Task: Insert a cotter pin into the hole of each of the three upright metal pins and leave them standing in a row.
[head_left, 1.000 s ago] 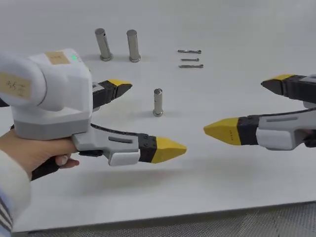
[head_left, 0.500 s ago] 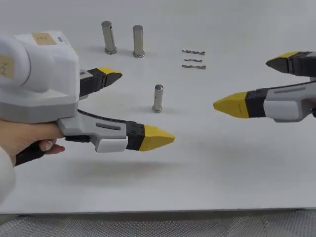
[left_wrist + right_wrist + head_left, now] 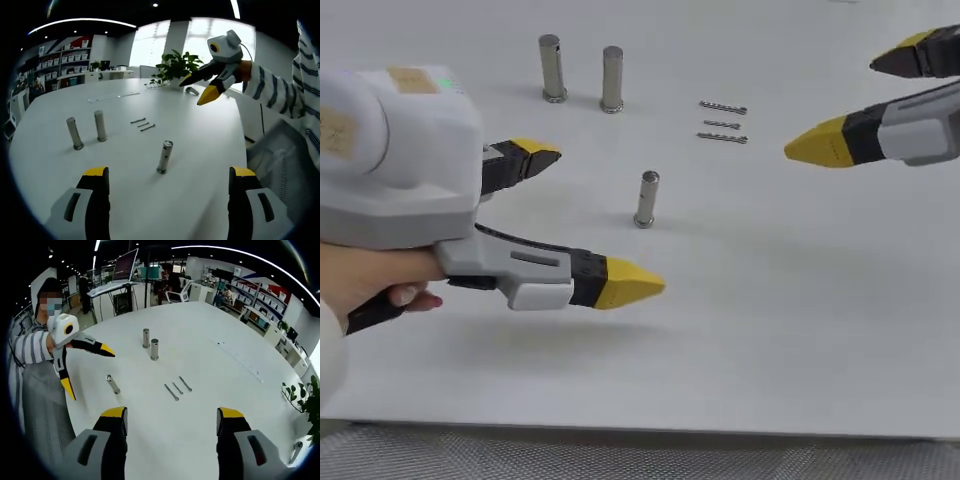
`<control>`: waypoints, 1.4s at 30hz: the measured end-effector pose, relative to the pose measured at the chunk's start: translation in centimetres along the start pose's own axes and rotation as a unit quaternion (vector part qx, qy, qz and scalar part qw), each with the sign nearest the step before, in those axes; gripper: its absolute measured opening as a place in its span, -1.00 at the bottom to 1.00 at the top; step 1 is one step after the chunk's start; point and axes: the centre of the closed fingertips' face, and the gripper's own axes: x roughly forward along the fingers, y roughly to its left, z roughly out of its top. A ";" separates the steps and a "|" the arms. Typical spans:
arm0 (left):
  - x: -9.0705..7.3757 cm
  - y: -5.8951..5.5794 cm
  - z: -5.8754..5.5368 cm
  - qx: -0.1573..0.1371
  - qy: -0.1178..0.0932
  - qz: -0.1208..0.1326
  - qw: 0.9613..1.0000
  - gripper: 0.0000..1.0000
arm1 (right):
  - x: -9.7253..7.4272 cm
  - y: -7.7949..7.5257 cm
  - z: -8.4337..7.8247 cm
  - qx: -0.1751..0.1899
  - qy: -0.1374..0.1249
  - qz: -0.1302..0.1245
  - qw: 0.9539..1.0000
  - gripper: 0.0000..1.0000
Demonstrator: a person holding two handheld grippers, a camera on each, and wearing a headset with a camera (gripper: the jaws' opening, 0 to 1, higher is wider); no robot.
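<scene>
- Left gripper (image 3: 608, 218) hovers low over the white counter (image 3: 770, 320), yellow-tipped jaws spread wide and holding nothing; a hand (image 3: 365, 285) grips its handle.
- Right gripper (image 3: 830, 108) hangs over the counter's far right side, jaws also spread apart and empty.
- Near metal pin (image 3: 647, 198) stands upright by itself on the counter, between the two grippers and touched by neither.
- Left back pin (image 3: 552, 68) and right back pin (image 3: 612, 78) stand upright side by side, farther from the person than the near metal pin.
- Three cotter pins (image 3: 722, 124) lie flat and loose on the counter, parallel and close together, to the right of the back pair and just left of the right gripper's lower tip in the head view.
</scene>
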 end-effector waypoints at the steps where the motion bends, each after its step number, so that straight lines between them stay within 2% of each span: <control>1: 0.0 0.0 -0.1 -0.003 0.001 0.000 1.000 0.98 | 0.2 -0.4 0.2 -0.003 0.002 -0.002 1.000 0.41; 5: 0.1 0.3 -0.3 -0.001 0.005 0.004 1.000 0.98 | 0.7 -1.0 0.6 -0.032 0.014 0.003 0.999 0.30; 9: 0.2 0.3 0.1 -0.008 -0.006 0.004 1.000 0.98 | 1.6 -1.3 1.1 -0.061 0.031 0.011 0.998 0.21; 15: 0.4 0.1 0.0 -0.005 0.000 0.000 1.000 0.98 | 3.0 -1.4 1.7 -0.082 0.047 0.021 0.995 0.03; 22: 0.3 0.0 0.2 -0.005 -0.002 -0.002 1.000 0.97 | 4.7 -1.6 3.0 -0.118 0.056 0.037 0.991 -0.17; 25: 0.3 -0.3 0.5 -0.004 -0.003 -0.002 1.000 0.97 | 5.6 -1.9 3.3 -0.132 0.060 0.049 0.988 -0.35; 27: 0.4 -0.7 0.9 -0.002 -0.004 -0.002 1.000 0.97 | 6.2 -2.0 3.2 -0.139 0.066 0.061 0.986 -0.49; 30: 0.4 -0.9 1.1 -0.003 -0.004 -0.001 1.000 0.97 | 7.2 -1.9 2.8 -0.147 0.087 0.076 0.982 -0.71; 34: 0.4 -1.2 1.5 -0.004 -0.007 -0.001 1.000 0.97 | 8.4 -1.7 2.5 -0.162 0.100 0.089 0.978 -0.76; 38: 0.4 -1.1 1.3 -0.005 -0.005 -0.005 1.000 0.97 | 9.8 -1.6 1.8 -0.175 0.116 0.105 0.972 -0.84; 42: 0.5 -1.0 1.3 -0.006 -0.004 -0.006 1.000 0.97 | 11.0 -1.6 1.4 -0.168 0.122 0.119 0.971 -0.94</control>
